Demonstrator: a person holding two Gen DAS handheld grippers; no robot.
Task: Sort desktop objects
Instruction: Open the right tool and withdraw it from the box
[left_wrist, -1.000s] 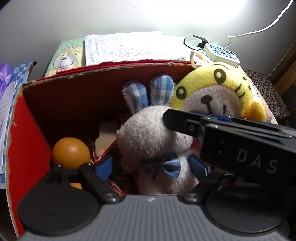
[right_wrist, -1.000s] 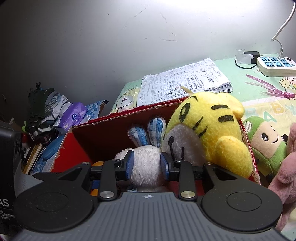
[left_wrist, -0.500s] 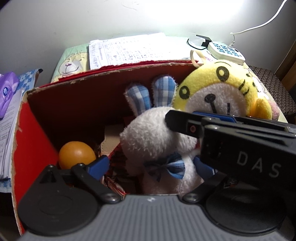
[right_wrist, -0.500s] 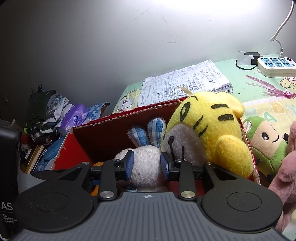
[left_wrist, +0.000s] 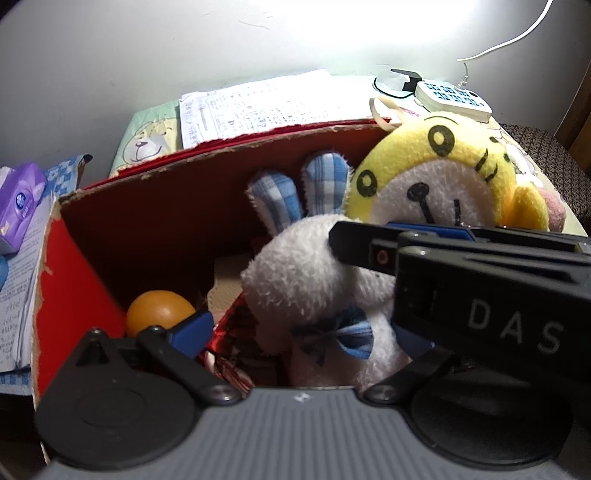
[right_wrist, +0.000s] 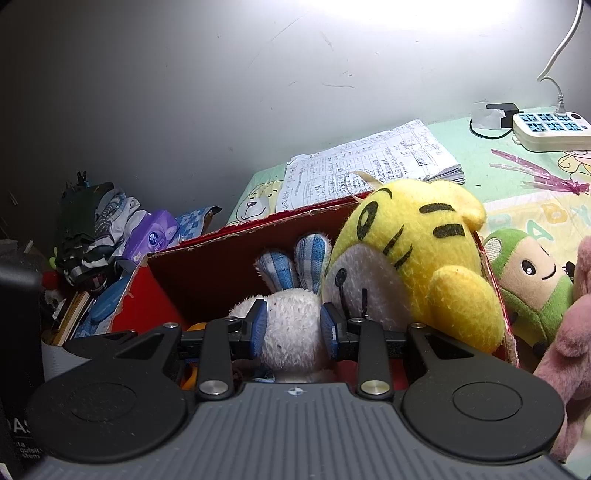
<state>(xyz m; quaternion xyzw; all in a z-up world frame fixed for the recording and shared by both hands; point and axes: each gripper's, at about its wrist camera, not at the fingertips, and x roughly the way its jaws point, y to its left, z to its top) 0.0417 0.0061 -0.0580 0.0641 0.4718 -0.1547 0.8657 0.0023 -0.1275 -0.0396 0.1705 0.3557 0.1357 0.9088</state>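
Observation:
A white plush rabbit (left_wrist: 295, 273) with blue plaid ears and a bow tie sits inside a red cardboard box (left_wrist: 155, 229). A yellow tiger plush (left_wrist: 436, 177) leans in the box's right end, and an orange ball (left_wrist: 155, 310) lies at the bottom left. My right gripper (right_wrist: 293, 328) is shut on the rabbit's head (right_wrist: 291, 317), its blue pads pressing both sides. In the left wrist view it reaches in from the right (left_wrist: 362, 236). My left gripper (left_wrist: 301, 334) is open, its pads standing apart either side of the rabbit's body.
Handwritten papers (right_wrist: 369, 162) lie behind the box, and a white power strip (right_wrist: 550, 129) sits at the back right. A green plush (right_wrist: 532, 277) and a pink plush (right_wrist: 569, 350) lie right of the box. A purple tissue pack (right_wrist: 155, 236) and clutter are on the left.
My left gripper's pads have spread a little wider from the rabbit's body and the view has drawn back slightly. My right gripper keeps the same hold on the head.

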